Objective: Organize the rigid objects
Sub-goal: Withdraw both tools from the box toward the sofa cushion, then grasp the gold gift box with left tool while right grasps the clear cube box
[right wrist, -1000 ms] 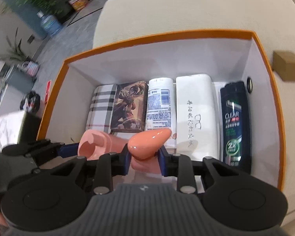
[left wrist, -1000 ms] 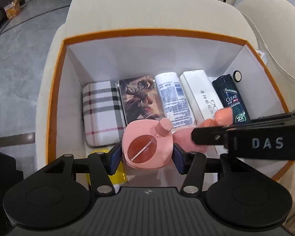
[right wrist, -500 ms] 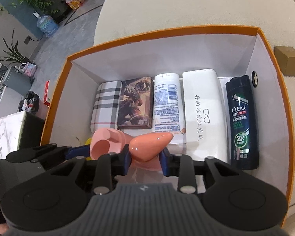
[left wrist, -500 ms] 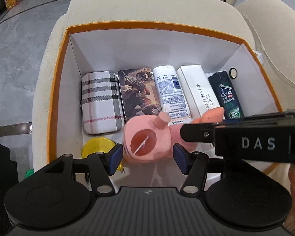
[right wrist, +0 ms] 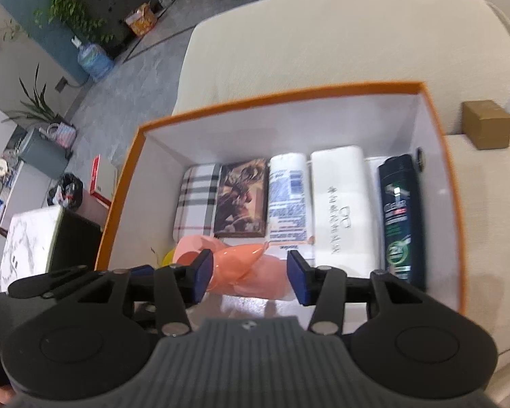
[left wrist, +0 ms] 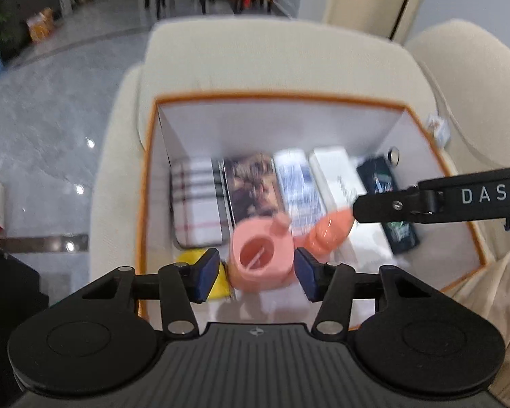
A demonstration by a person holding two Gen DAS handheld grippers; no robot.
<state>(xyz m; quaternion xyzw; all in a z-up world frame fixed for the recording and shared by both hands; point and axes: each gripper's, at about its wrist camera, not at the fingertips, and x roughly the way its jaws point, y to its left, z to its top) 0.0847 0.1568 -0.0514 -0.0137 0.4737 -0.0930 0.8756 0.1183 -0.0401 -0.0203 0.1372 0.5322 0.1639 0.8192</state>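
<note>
A pink plastic jug (left wrist: 261, 258) with an orange-pink spout (left wrist: 329, 234) lies at the near end of the orange-rimmed white box (left wrist: 282, 97). My left gripper (left wrist: 256, 278) hovers above its round body; the jaws are closing, and the blue pads (left wrist: 207, 277) stand clear of the body between them. My right gripper (right wrist: 250, 275) hangs over the spout (right wrist: 238, 265); its jaws are opening and the right pad stands well off it. The right gripper's black finger (left wrist: 459, 200) crosses the left wrist view. The left view is blurred.
A row fills the box's far half: a plaid case (right wrist: 197, 200), a picture box (right wrist: 243, 197), a white tube (right wrist: 287, 193), a white glasses case (right wrist: 340, 200), a dark shampoo bottle (right wrist: 399, 217). A yellow thing (left wrist: 187, 258) lies beside the jug. A brown carton (right wrist: 486, 124) sits on the cream sofa.
Both grippers let go of the pink jug, the left off its body and the right off its spout, then rose and drew back from the box. The jug stays in the box.
</note>
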